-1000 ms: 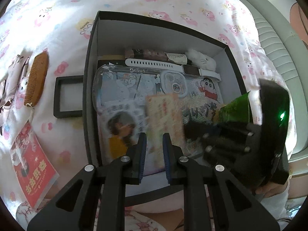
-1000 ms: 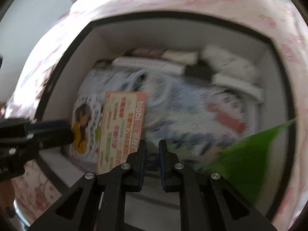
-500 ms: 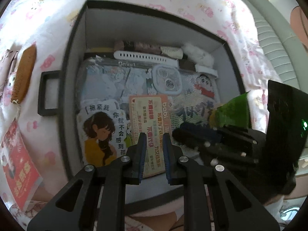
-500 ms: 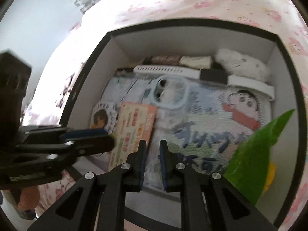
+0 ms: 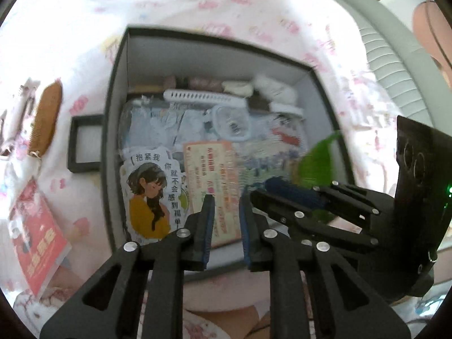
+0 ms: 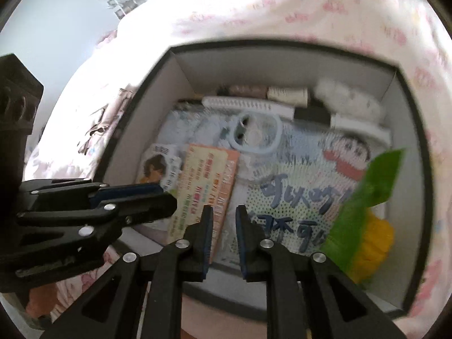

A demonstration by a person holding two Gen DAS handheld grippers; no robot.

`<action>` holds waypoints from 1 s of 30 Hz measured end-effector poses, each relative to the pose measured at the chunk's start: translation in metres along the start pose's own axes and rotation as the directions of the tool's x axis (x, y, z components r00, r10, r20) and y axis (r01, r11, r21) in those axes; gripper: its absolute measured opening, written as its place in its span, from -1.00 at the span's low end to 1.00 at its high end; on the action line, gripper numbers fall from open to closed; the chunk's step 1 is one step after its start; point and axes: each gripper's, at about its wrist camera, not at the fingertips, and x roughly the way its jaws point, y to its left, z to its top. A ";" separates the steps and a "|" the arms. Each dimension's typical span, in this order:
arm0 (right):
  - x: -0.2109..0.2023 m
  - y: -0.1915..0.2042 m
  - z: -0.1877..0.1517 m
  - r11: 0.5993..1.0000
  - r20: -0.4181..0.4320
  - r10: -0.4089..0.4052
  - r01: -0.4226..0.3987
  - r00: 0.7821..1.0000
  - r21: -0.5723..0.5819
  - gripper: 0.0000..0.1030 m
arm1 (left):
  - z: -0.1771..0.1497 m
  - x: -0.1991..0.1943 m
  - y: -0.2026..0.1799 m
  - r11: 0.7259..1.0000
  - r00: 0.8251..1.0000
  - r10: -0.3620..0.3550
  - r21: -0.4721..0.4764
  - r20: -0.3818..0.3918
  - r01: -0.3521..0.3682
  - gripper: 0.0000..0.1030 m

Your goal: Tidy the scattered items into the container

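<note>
A black box with white inner walls sits on the pink-print bedsheet. It holds an orange card, a girl sticker, a cartoon pouch, a white watch strap and a green-and-yellow packet. My left gripper hovers over the box's near edge, fingers a narrow gap apart, empty. My right gripper is beside it, also slightly apart and empty. Each gripper shows in the other's view.
Left of the box on the sheet lie a small black frame, a wooden comb and a red booklet. A grey padded headboard runs along the right.
Both grippers have pulled back toward the box's near edge and stay side by side. The orange card lies flat in the box. The finger gaps look unchanged.
</note>
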 end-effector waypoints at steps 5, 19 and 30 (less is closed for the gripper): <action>-0.038 0.009 0.004 1.000 0.086 -0.003 0.003 0.996 0.001 -0.54 | -0.011 -0.033 -0.002 1.000 0.999 -0.021 0.005 0.047 0.021 -0.64; -0.058 0.106 0.004 0.992 0.151 0.063 -0.045 0.986 -0.120 -0.54 | -0.043 -0.116 0.043 0.998 0.987 -0.002 -0.057 0.162 0.011 -0.60; 0.011 0.178 0.028 0.963 -0.004 0.223 -0.221 0.975 -0.153 -0.43 | -0.076 -0.146 0.168 0.956 0.976 0.096 -0.291 0.193 -0.036 -0.47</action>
